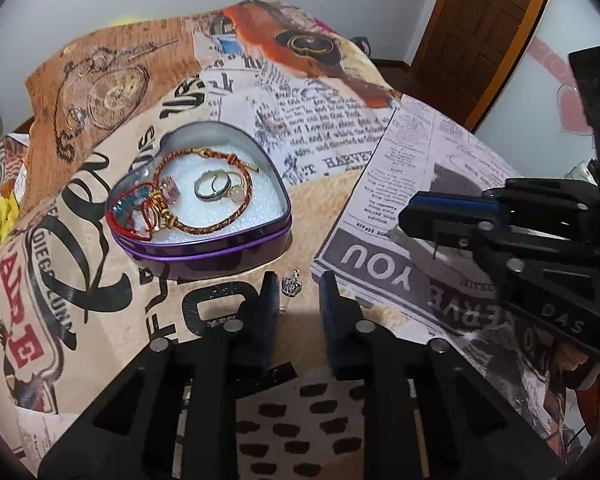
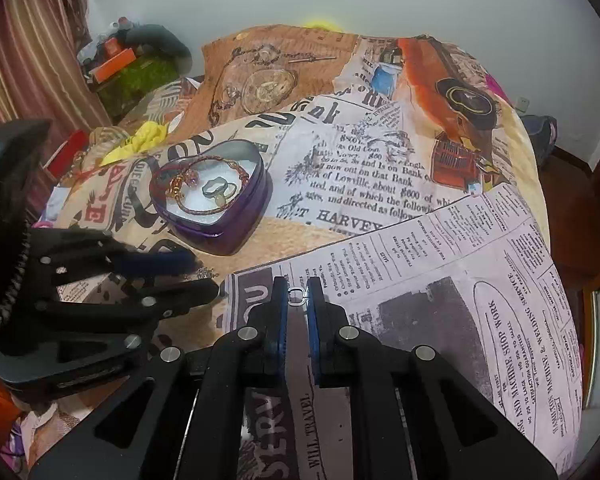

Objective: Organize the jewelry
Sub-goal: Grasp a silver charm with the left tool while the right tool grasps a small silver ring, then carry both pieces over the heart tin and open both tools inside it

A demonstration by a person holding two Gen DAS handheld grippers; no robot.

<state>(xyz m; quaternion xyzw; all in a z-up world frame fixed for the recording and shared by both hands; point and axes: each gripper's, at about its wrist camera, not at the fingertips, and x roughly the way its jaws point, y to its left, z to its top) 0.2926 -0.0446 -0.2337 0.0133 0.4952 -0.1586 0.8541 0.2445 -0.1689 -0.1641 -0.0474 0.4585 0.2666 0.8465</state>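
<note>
A purple heart-shaped tin sits open on the printed bedcover, also in the right wrist view. It holds braided bracelets, rings and a pink stone piece. A small silver crown pendant lies on the cover just before my left gripper, which is open with the pendant near its left finger. My right gripper is shut on a small silver ring-like piece, held above the newspaper-print cloth. The right gripper shows at the right of the left wrist view.
The bedcover with newspaper and pocket-watch prints covers the whole surface. Clutter, an orange box and green item lie at the far left by a striped curtain. A wooden door stands at the right.
</note>
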